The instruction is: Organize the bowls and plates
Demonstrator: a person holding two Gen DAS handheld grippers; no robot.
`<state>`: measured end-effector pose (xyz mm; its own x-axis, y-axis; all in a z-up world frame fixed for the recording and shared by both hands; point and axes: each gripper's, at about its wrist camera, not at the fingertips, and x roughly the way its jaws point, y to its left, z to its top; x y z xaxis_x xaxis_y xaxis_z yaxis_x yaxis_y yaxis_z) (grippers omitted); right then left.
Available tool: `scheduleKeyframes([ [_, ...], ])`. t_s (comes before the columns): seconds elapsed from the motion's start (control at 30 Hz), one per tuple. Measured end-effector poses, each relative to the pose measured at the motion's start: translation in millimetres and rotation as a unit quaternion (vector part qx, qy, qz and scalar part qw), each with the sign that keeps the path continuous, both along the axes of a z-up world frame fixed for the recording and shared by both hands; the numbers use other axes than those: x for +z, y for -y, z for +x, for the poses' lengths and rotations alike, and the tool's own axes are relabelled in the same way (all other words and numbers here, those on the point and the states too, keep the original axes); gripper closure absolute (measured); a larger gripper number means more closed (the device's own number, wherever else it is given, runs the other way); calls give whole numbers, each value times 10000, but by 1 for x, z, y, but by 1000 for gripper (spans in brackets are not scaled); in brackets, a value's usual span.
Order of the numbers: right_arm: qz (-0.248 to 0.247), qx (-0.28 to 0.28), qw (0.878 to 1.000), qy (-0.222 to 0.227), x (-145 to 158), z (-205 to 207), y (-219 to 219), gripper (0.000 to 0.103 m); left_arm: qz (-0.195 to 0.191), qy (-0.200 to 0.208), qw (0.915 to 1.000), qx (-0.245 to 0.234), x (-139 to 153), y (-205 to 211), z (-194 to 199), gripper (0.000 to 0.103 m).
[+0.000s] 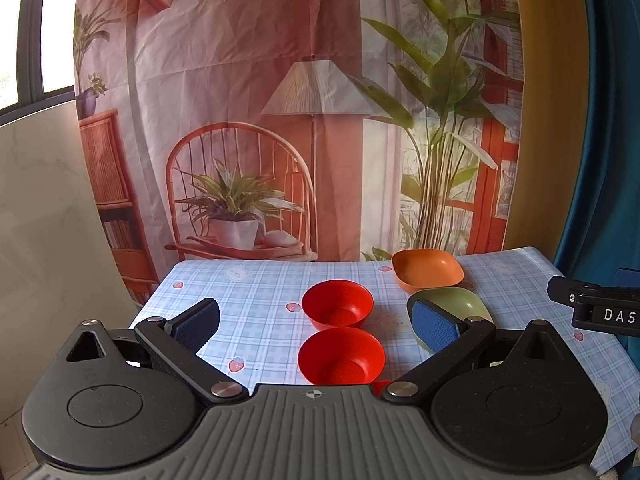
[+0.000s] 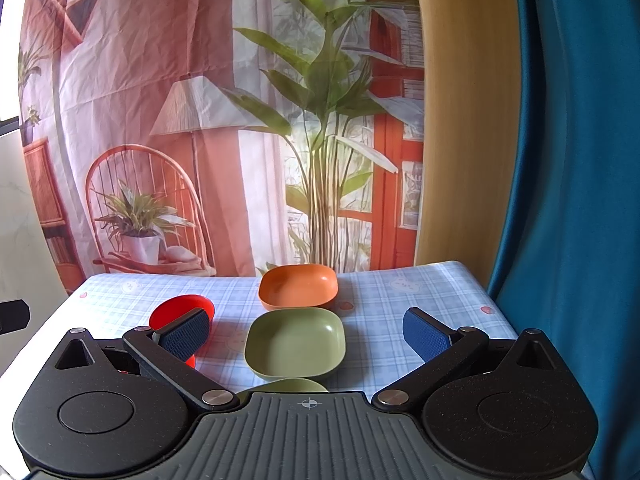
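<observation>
Two round red bowls stand on the checked table, a far one [image 1: 337, 303] and a near one [image 1: 341, 356]. An orange square dish [image 1: 427, 269] sits at the back right, a green square dish [image 1: 460, 304] in front of it. My left gripper [image 1: 316, 320] is open and empty above the red bowls. In the right wrist view the green dish [image 2: 295, 342] lies between my open, empty right gripper's [image 2: 307, 334] fingers, with the orange dish [image 2: 298, 290] behind. A second green dish's rim [image 2: 286, 385] peeks out below. A red bowl [image 2: 180, 312] is partly hidden behind the left finger.
The table [image 1: 248, 296] has a blue plaid cloth with strawberry prints. A printed fabric backdrop [image 1: 280, 120] hangs behind its far edge. A teal curtain [image 2: 576, 200] hangs at the right. The right gripper's body [image 1: 600, 308] shows at the left view's right edge.
</observation>
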<state>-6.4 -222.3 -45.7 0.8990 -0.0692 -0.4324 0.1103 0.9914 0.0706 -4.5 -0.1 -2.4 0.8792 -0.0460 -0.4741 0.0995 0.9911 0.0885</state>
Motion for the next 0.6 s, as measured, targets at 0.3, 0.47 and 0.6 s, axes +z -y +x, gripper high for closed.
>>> scheduleKeyframes([
  [0.3, 2, 1, 10000, 1, 0, 0, 0, 0, 2, 1, 10000, -7, 0, 0, 0, 0],
  [0.47, -1, 1, 10000, 1, 0, 1, 0, 0, -1, 2, 10000, -5, 0, 1, 0, 0],
  [0.6, 1, 0, 10000, 5, 0, 1, 0, 0, -8, 3, 10000, -32, 0, 1, 0, 0],
])
